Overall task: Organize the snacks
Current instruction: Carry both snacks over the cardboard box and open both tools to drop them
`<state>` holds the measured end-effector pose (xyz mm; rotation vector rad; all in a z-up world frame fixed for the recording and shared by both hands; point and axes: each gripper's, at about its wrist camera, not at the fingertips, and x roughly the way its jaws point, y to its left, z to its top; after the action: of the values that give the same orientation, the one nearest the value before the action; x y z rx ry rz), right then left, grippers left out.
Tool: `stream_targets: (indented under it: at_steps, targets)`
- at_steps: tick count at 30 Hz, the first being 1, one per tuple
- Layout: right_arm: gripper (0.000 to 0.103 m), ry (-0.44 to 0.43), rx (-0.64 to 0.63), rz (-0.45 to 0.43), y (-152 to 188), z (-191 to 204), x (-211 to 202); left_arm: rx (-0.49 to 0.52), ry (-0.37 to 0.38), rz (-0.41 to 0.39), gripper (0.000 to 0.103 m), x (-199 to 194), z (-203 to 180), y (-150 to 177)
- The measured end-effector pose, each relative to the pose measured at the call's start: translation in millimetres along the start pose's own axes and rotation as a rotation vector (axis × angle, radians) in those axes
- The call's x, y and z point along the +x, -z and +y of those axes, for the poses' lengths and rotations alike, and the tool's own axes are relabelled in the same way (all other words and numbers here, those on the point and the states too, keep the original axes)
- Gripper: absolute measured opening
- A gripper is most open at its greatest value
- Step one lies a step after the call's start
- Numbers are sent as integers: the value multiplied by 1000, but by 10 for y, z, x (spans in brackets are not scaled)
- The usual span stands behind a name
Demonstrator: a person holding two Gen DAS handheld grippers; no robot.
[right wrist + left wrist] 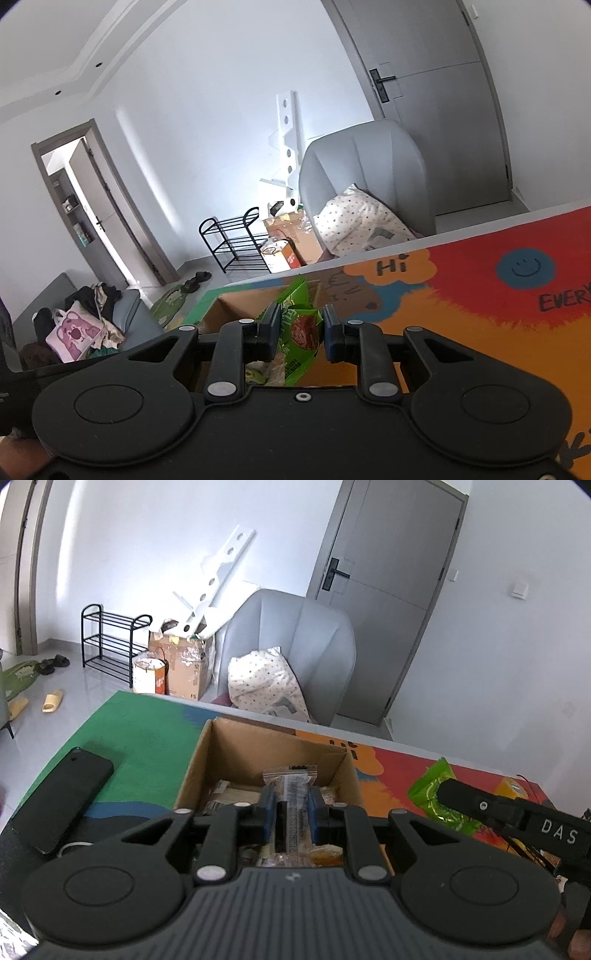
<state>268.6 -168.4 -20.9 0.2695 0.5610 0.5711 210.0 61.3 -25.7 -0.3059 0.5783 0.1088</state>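
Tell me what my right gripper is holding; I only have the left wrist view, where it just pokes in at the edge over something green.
Observer: The right gripper is shut on a green snack packet with a round brown picture on its front.
Operator: Say where the packet is relative to the cardboard box.
Observer: In the right wrist view the packet hangs in front of the cardboard box, whose opening shows behind its left side.
Operator: Describe the mat on that side.
Observer: The table mat there is orange and red, with a blue smiley face and the word "Hi" on it.
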Motion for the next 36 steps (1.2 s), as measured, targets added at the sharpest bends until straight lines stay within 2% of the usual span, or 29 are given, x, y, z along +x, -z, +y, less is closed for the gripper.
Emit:
stream_targets:
  at_steps: [2, 8, 13, 22, 23, 25, 36]
  targets:
    - [22, -7, -5, 5, -1, 42, 29, -17, -41, -5, 24, -4, 63, -11]
    - [22, -24, -17, 19, -11, 162, 138, -68, -63, -15, 45, -45, 267, -49]
    - [22, -39, -22, 33, -27, 255, 245, -77, -72, -13, 51, -58, 367, -71]
    - [22, -55, -12, 38, -61, 377, 423, -83, -80, -20, 72, -23, 495, -97]
    - [23, -62, -12, 41, -59, 389, 441, -82, -84, -18, 74, -16, 510, -100]
    - [34, -67, -12, 50, -53, 412, 480, -83, -97, -17, 78, 8, 526, -107]
    - [42, -6, 6, 56, -15, 316, 310, -86, -122, -16, 88, -40, 519, -74]
